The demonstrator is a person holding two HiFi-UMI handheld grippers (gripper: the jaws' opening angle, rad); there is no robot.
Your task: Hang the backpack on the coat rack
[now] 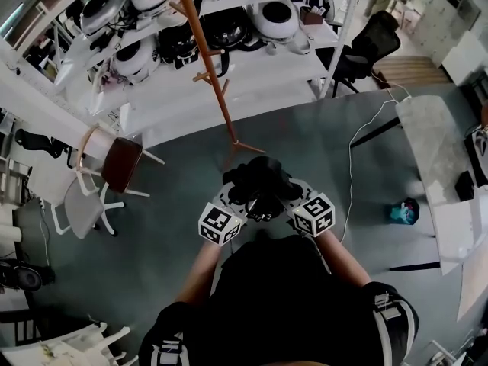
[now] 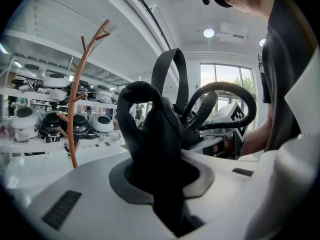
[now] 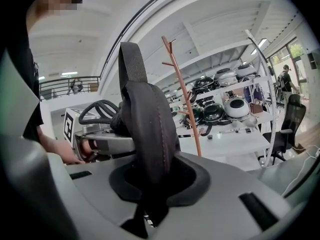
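Note:
A black backpack (image 1: 258, 180) hangs between my two grippers, in front of the person's body. My left gripper (image 1: 238, 204) is shut on a padded black strap (image 2: 150, 134) of the backpack. My right gripper (image 1: 284, 204) is shut on another padded strap (image 3: 147, 129). A webbing loop (image 2: 171, 74) stands up above the straps. The brown wooden coat rack (image 1: 207, 59) with branch-like pegs stands ahead on the grey floor, a short way beyond the backpack. It also appears as the coat rack (image 2: 76, 94) at the left and the coat rack (image 3: 185, 94) at centre right.
White shelves (image 1: 252, 75) with several round white and black appliances run behind the rack. A chair (image 1: 114, 162) stands at the left, a black office chair (image 1: 366, 48) at the upper right. A white cable (image 1: 354, 139) and a table (image 1: 438, 151) lie to the right.

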